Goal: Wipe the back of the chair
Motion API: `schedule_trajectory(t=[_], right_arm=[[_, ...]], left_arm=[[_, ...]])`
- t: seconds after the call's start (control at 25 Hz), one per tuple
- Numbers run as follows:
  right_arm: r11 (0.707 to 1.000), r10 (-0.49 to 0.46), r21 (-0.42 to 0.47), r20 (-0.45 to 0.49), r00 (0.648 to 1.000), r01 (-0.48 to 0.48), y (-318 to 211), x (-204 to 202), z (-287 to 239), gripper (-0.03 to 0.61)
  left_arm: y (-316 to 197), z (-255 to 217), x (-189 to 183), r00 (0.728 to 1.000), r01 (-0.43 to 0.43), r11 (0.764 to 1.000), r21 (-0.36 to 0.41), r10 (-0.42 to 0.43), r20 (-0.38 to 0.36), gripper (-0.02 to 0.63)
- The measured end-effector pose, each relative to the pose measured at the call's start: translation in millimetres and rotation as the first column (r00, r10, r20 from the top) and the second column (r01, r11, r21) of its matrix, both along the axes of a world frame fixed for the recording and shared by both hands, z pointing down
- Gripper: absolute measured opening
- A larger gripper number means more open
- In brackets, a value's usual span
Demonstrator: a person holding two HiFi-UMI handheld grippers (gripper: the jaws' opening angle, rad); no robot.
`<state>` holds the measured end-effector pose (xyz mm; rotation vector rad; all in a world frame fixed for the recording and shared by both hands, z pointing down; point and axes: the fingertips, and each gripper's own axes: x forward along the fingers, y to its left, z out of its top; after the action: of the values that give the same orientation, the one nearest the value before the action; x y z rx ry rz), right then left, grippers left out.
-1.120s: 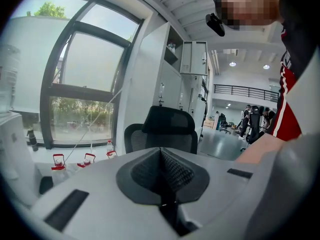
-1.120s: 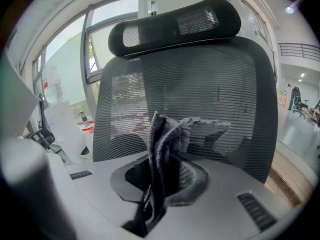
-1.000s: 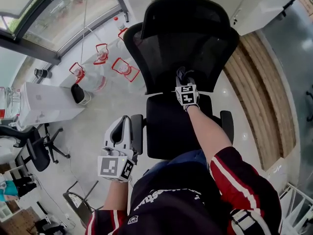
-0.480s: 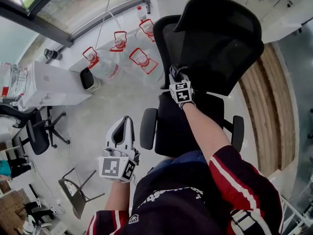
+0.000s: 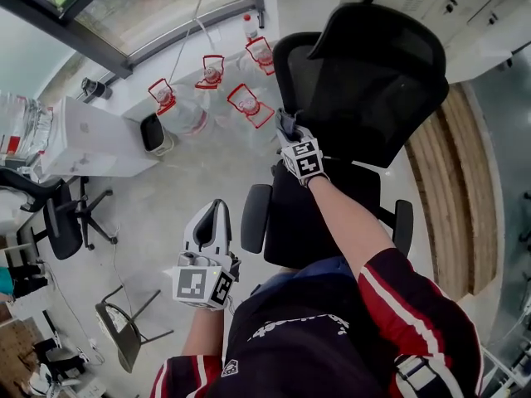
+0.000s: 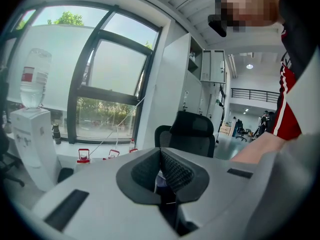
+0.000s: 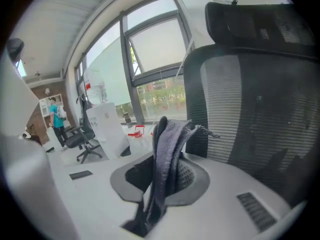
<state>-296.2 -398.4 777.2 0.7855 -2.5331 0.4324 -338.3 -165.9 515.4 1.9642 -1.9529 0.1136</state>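
The black office chair stands in front of me, its mesh back topped by a headrest. My right gripper is at the left edge of the chair back, about level with the armrest. It is shut on a grey cloth that sticks up between its jaws, right beside the mesh. My left gripper hangs low on my left, away from the chair, with its jaws shut and nothing in them. In the left gripper view the chair shows beyond the jaws.
Three water jugs with red handles stand on the floor left of the chair, next to a white water dispenser. More chairs and a small folding chair are at far left. Wooden flooring and white cabinets lie to the right.
My right gripper with the cloth has moved left across the chair back, from near its middle to its left edge. The left gripper has barely moved.
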Motion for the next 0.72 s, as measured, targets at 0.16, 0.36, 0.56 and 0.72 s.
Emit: schedule_trajectory(t=[0.16,0.36,0.56,0.72], right_arm=[[0.999,-0.006,0.049,0.045,0.999,0.004,21.6,20.0,-55.4,0.067],[0.989,-0.018,0.145,0.071,0.997,0.008,50.2,82.8,-137.2,0.067],[0.971,0.039,0.233,0.057,0.998,-0.051,76.6,167.7,-211.8,0.067],[0.953,0.122,0.271,0.074,0.99,-0.138,119.4,227.9,-262.7,0.067]], left_arm=[[-6.4,-19.3,11.8,0.998,-0.049,0.998,0.051,0.05,-0.031,0.025],[-25.5,-49.0,50.8,0.985,-0.157,0.979,0.129,0.164,-0.049,0.023],[-40.6,-80.8,100.7,0.953,-0.259,0.942,0.211,0.285,-0.102,0.024],[-39.1,-106.1,135.5,0.93,-0.342,0.91,0.233,0.363,-0.052,0.024]])
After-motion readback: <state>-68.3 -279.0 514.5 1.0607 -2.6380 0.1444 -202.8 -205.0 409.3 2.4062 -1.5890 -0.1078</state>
